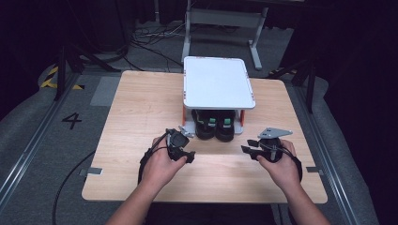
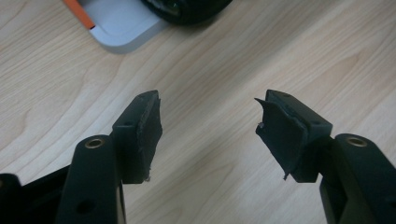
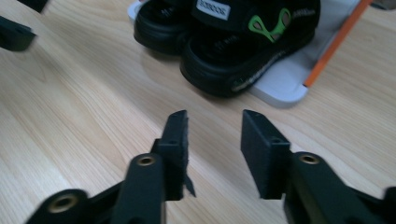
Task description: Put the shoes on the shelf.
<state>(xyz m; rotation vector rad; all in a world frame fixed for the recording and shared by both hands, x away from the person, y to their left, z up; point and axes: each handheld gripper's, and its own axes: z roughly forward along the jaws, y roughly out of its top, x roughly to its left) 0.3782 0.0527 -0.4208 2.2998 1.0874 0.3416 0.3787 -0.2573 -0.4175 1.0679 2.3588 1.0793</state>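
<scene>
A pair of black sandals (image 1: 216, 127) with green marks stands on the lower shelf of a small white rack (image 1: 216, 82) with orange posts, at the middle of the wooden table. My left gripper (image 1: 184, 153) hovers low over the table just left of the rack's front. In the left gripper view its jaws (image 2: 212, 112) stand open over bare wood. My right gripper (image 1: 248, 152) is at the rack's front right and points left toward the sandals (image 3: 233, 42). Its jaws (image 3: 215, 126) stand apart with nothing between them.
The rack's grey base (image 3: 285, 84) and an orange post (image 3: 336, 42) lie just beyond the right jaws. The rack's base corner (image 2: 121, 28) sits ahead of the left jaws. Bare wooden table (image 1: 141, 108) spreads left and right. A metal stand (image 1: 220, 18) and cables are on the floor behind.
</scene>
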